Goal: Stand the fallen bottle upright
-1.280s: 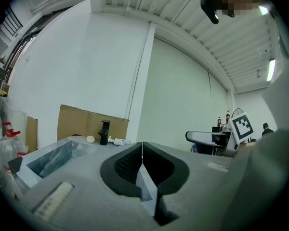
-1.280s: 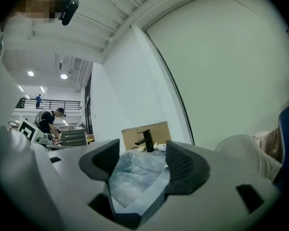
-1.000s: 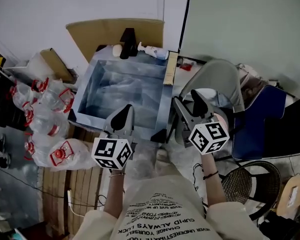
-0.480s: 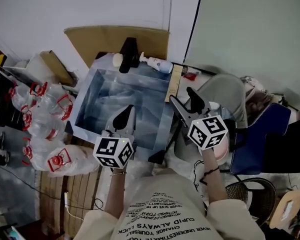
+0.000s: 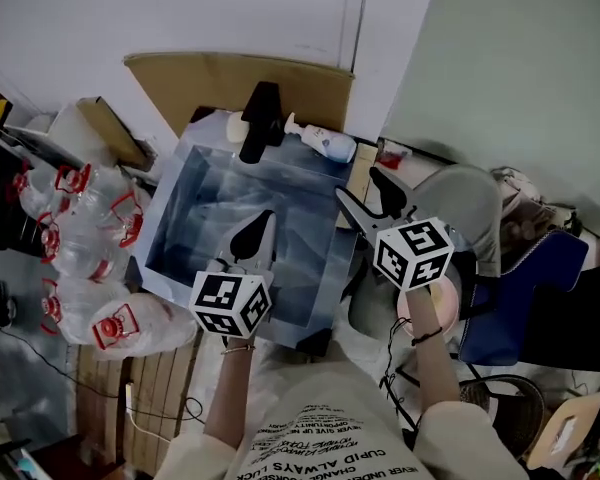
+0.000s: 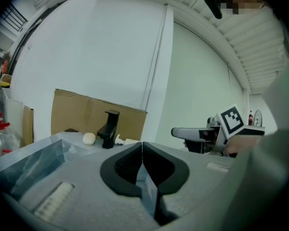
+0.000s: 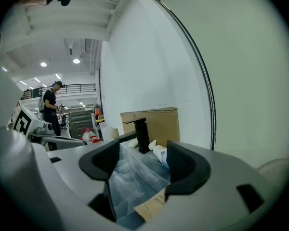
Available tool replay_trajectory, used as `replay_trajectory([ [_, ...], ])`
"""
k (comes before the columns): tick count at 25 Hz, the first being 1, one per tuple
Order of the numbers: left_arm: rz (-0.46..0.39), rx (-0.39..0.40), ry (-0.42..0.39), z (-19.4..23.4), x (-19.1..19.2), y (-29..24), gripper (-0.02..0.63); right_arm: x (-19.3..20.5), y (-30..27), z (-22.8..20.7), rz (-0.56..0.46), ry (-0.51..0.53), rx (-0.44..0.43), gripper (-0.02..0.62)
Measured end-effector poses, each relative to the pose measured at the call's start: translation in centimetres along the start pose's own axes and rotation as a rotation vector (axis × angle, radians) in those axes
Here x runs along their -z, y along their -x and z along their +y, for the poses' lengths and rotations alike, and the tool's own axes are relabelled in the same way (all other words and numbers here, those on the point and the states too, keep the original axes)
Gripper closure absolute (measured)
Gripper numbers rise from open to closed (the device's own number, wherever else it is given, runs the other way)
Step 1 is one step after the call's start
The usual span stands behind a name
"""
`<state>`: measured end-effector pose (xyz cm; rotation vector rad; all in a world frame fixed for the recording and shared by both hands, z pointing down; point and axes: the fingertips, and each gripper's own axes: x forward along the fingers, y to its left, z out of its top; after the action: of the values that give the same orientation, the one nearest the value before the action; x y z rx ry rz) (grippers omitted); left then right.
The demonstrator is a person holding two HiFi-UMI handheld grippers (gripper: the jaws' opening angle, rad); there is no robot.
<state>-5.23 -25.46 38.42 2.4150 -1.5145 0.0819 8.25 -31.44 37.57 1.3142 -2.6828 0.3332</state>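
Note:
A white pump bottle (image 5: 326, 144) lies on its side on the back rim of a steel sink (image 5: 325, 258), just right of a black faucet (image 5: 261, 120). My right gripper (image 5: 365, 194) hovers open over the sink's right rim, short of the bottle, with nothing between its fingers. In the right gripper view the bottle (image 7: 159, 153) shows through the open jaws of the right gripper (image 7: 144, 153), beside the faucet (image 7: 142, 134). My left gripper (image 5: 257, 230) is shut and empty over the basin's near side. In the left gripper view, past the left gripper (image 6: 142, 150), the bottle (image 6: 127, 141) is small and far.
A white rounded lump (image 5: 235, 126) sits left of the faucet. Cardboard (image 5: 210, 76) leans on the wall behind the sink. Several red-capped water jugs (image 5: 98, 208) crowd the left floor. A grey chair (image 5: 470, 203) stands at the right. A person (image 7: 50, 105) stands far off.
The right gripper has moved forward and left from over the grey chair to the sink's right rim, closer to the bottle. The left gripper has hardly moved.

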Motion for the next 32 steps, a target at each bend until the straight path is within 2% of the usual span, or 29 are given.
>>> replay_trajectory([
  [6,0.012,0.038,0.013,1.4,-0.4,-3.1,0.581,-0.9,-4.0,-1.6,0.057,0.068,-0.01,0.293],
  [16,0.085,0.116,0.054,3.2,1.5,-7.8,0.581,-0.7,-11.2,-3.5,0.191,0.179,-0.049,0.293],
  [19,0.11,0.135,0.036,3.3,2.4,-8.8,0.581,-0.2,-12.9,-3.5,0.253,0.222,-0.096,0.294],
  [25,0.127,0.152,0.063,4.0,3.7,-10.4,0.581,2.2,-16.2,-3.8,0.409,0.327,-0.187,0.293],
  [32,0.139,0.157,0.099,4.7,4.9,-11.4,0.581,4.2,-18.4,-4.1,0.57,0.412,-0.252,0.295],
])
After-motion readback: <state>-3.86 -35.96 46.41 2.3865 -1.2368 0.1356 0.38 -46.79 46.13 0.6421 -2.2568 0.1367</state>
